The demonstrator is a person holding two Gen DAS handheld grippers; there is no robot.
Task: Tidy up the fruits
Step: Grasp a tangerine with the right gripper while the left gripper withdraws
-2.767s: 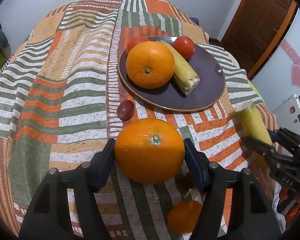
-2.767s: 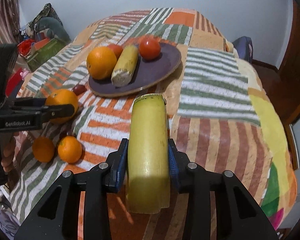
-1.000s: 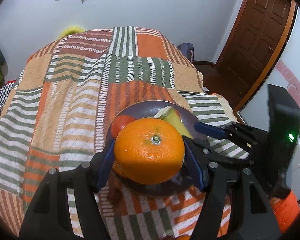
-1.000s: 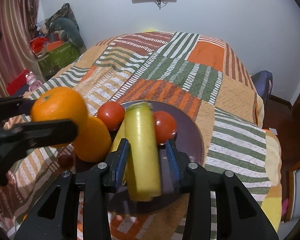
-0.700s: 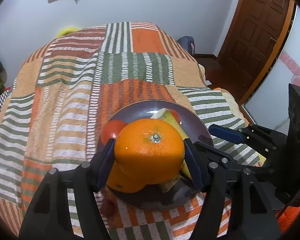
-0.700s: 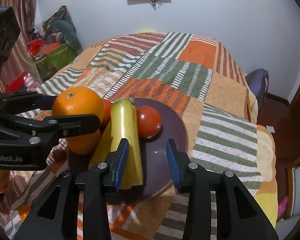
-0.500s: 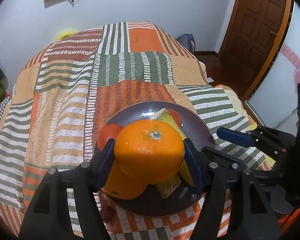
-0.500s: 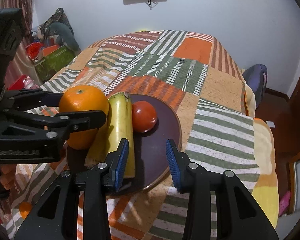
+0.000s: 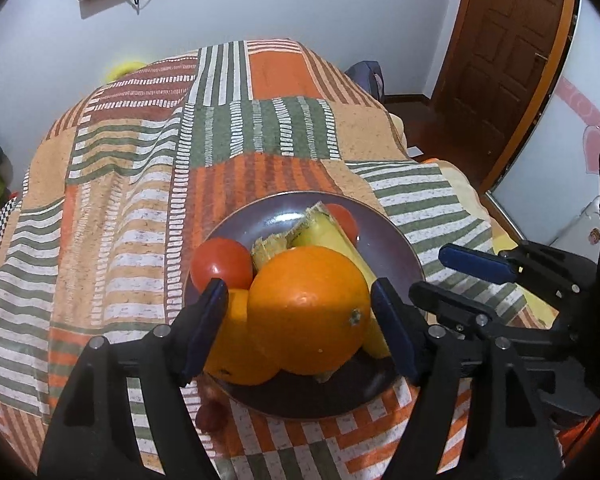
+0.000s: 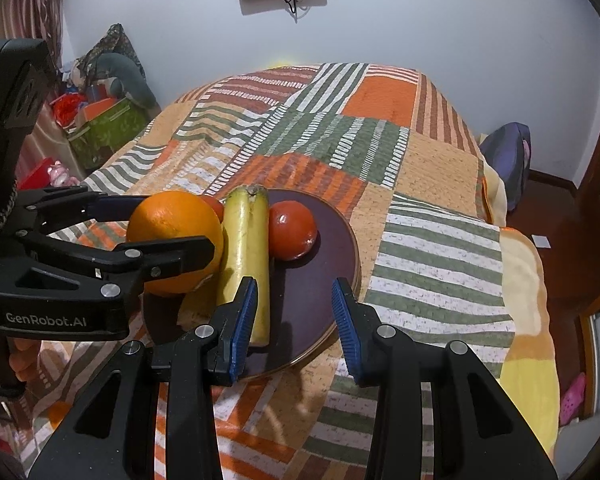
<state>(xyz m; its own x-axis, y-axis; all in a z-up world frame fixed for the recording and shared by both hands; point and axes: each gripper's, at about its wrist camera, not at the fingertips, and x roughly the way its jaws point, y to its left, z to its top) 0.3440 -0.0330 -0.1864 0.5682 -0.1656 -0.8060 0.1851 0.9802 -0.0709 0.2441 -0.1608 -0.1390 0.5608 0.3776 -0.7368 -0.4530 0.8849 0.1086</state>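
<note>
A dark purple plate [image 9: 267,216] [image 10: 316,280] on the patchwork cloth holds two tomatoes [image 9: 221,262] [image 10: 291,230], two yellow stalk pieces [image 9: 332,236] [image 10: 245,248] and two oranges. The upper orange [image 9: 308,312] [image 10: 171,220] rests on the lower orange [image 9: 239,344] and the stalks. My left gripper [image 9: 300,320] [image 10: 175,224] straddles the upper orange with its jaws opening; a gap shows at the left pad. My right gripper [image 10: 293,304] [image 9: 432,274] hangs open over the plate's near right part, nothing between its fingers, beside the long stalk piece.
A small dark red fruit [image 9: 211,416] lies on the cloth just off the plate's near rim. A brown door [image 9: 500,60] stands at the right, boxes and clutter [image 10: 103,128] on the floor at the left, a purple bag [image 10: 504,160] beyond the far right edge.
The right gripper let go of the yellow stalk piece on the plate and drew back. The left gripper lowered its orange onto the pile; its jaws widened and the orange rolled.
</note>
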